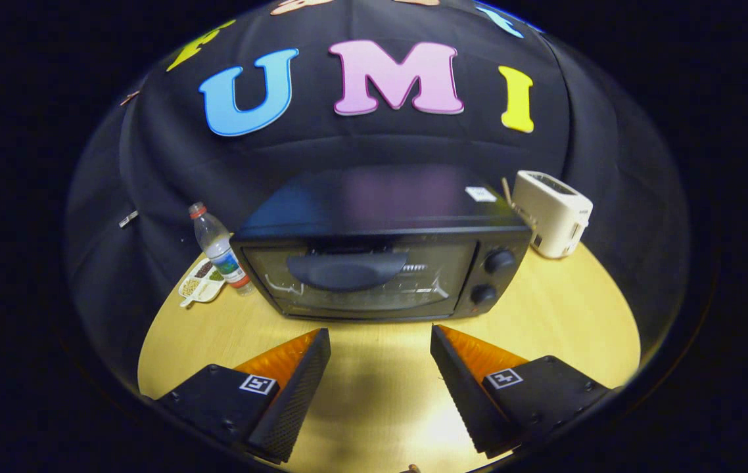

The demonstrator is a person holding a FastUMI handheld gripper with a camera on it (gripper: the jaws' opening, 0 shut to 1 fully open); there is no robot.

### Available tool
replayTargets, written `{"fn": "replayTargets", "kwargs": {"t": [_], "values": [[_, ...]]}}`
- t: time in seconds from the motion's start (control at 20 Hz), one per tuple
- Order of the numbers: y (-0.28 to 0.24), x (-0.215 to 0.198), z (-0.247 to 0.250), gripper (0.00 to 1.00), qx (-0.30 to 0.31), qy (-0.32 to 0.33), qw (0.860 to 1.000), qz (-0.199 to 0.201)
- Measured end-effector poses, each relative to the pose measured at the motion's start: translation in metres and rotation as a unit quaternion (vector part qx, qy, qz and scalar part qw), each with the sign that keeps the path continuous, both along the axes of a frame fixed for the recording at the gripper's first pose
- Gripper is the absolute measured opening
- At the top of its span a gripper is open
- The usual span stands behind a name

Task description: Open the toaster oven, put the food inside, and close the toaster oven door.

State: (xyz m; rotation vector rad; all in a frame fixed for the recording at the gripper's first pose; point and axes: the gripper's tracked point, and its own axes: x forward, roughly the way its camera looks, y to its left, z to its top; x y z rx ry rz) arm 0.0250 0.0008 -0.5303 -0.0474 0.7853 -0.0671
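Note:
A black toaster oven [374, 263] stands on the round wooden table [564, 315], straight ahead of the fingers. Its glass door is closed, with a wide dark handle [346, 269] across the upper part of the door. Two knobs [497, 261] sit on its right panel. My gripper [380, 341] hovers over the table a short way in front of the oven, open, with bare tabletop between the two black and orange fingers [295, 381]. A small tray of food [202, 281] lies on the table left of the oven.
A clear water bottle [219, 249] with a red cap stands at the oven's left front corner, beside the food tray. A white pop-up toaster [553, 213] sits behind the oven's right side. The black cloth wall rises close behind the table.

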Motion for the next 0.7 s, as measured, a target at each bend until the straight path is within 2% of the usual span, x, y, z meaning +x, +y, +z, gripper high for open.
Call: {"fn": "replayTargets", "kwargs": {"t": [0.15,0.35,0.55,0.7], "values": [[-0.026,0.021,0.086,1.0,-0.015,-0.083,0.996,0.009],[-0.058,0.037,0.22,0.99,-0.021,-0.186,0.982,-0.001],[-0.081,0.039,0.331,0.99,-0.019,-0.253,0.967,-0.025],[-0.074,0.03,0.385,0.98,0.007,-0.264,0.964,-0.017]]}}
